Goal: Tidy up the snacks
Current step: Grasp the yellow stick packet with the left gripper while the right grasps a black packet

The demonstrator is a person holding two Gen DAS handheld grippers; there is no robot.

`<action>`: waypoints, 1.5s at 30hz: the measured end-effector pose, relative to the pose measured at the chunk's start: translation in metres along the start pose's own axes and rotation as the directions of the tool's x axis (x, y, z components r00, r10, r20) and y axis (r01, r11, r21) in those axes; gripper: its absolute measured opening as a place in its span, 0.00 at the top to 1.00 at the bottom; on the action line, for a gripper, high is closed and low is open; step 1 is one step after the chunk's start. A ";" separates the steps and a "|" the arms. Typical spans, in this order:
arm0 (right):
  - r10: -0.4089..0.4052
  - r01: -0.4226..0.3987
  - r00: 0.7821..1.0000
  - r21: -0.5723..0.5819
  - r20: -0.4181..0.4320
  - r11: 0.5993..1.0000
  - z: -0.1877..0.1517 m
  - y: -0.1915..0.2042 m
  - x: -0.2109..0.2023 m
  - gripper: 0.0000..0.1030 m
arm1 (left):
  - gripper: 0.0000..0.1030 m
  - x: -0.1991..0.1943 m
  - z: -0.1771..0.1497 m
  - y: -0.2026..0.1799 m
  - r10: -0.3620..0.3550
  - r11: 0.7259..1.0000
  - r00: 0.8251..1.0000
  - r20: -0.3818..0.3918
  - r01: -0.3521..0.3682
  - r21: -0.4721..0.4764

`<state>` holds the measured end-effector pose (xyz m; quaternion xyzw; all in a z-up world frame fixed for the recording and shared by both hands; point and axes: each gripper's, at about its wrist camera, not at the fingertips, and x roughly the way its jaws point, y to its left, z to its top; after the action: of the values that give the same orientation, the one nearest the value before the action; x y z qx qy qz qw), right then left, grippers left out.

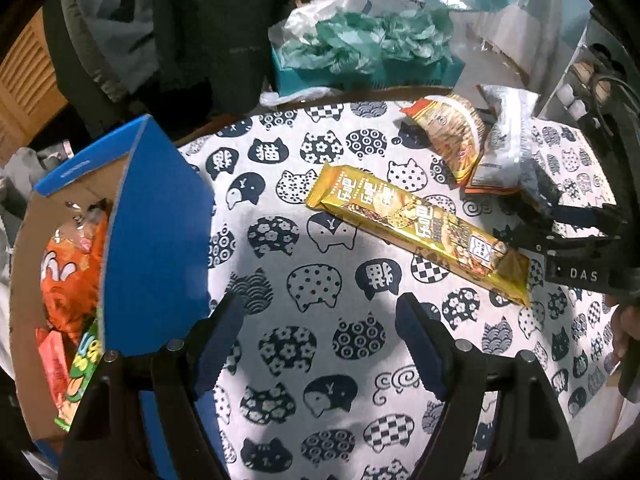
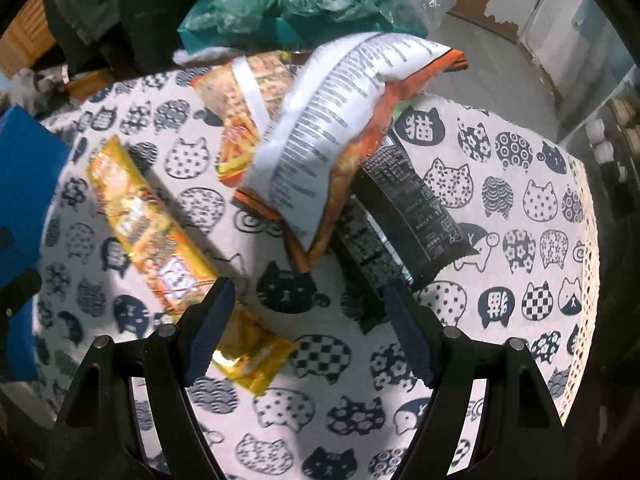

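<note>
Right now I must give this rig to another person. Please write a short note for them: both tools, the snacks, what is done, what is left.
Left tool: open, empty, above the bare tablecloth beside the blue box.
Right tool: open, empty, above the near end of the long gold pack.
Done: some snack bags lie in the box.
Left: four packs on the cloth: the gold pack, an orange-yellow bag, a white-backed bag leaning on it, a black pack partly under that one.

"DAS" — white letters on the right gripper; character "猫" — on cat motifs of the tablecloth; snack wrappers' print illegible.
</note>
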<state>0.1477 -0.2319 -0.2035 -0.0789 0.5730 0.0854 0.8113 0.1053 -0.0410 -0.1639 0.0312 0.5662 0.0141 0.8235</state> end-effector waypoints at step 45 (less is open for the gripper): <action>0.069 -0.076 0.997 -0.171 -0.047 0.982 -0.001 -0.028 -0.026 0.23 | 0.22 0.029 0.018 -0.021 -0.119 0.988 0.985 -0.122 0.105 -0.110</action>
<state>0.1446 -0.2605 -0.1785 -0.1296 0.5822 0.1626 0.7860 0.1319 -0.0612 -0.1858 -0.0442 0.6173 -0.0011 0.7855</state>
